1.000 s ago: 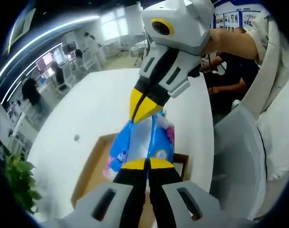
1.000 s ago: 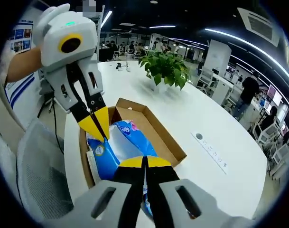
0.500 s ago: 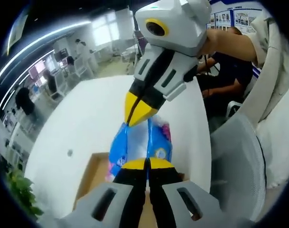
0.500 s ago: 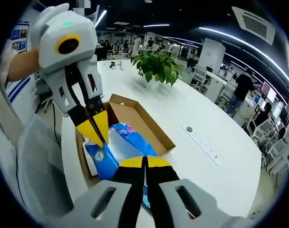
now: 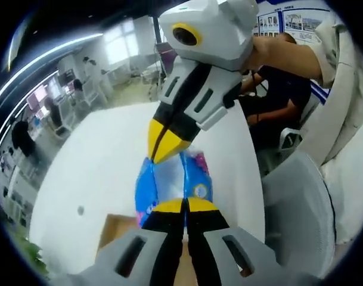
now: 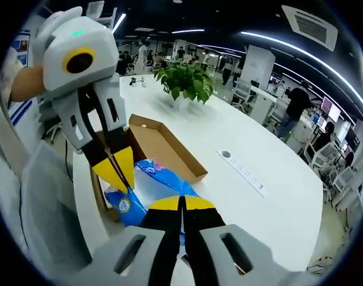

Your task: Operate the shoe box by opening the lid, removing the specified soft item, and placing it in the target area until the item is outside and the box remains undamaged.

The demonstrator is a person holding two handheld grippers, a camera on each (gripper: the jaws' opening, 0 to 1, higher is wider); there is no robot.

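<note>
The white surface (image 6: pixel 253 149) carries the open shoe box (image 6: pixel 160 146), which sits near the surface edge closest to the person, lid folded back. The blue soft pack (image 6: pixel 148 187) hangs above the box, stretched between both tools so that it clears the cardboard walls without dragging. The left hand-held gripper (image 6: pixel 117 168) pinches one end of the pack; the right hand-held gripper (image 6: pixel 181 205) pinches the other end. A round logo (image 6: pixel 126 204) marks the pack; its lettering is too small to read.
</note>
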